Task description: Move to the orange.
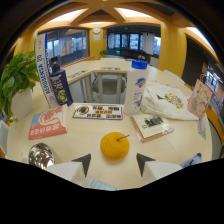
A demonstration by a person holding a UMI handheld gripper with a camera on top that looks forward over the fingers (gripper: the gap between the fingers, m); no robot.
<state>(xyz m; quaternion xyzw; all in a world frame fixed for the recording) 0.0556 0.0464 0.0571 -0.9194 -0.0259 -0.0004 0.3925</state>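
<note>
An orange (pixel 115 146) with a short stem lies on the pale tabletop (pixel 80 142), just ahead of my fingers and centred on the gap between them. My gripper (pixel 114 163) is open; its two dark fingertips (pixel 83 163) point inward on either side, a little short of the fruit. Nothing is held between them.
A shiny metal bowl (pixel 40 154) sits left of the fingers. Beyond the orange lie a red packet (pixel 47 123), a printed card (pixel 98 111), a booklet (pixel 151 126), a white bottle (pixel 136 87), a white bag (pixel 167 101), a dark bottle (pixel 60 84) and a potted plant (pixel 17 82).
</note>
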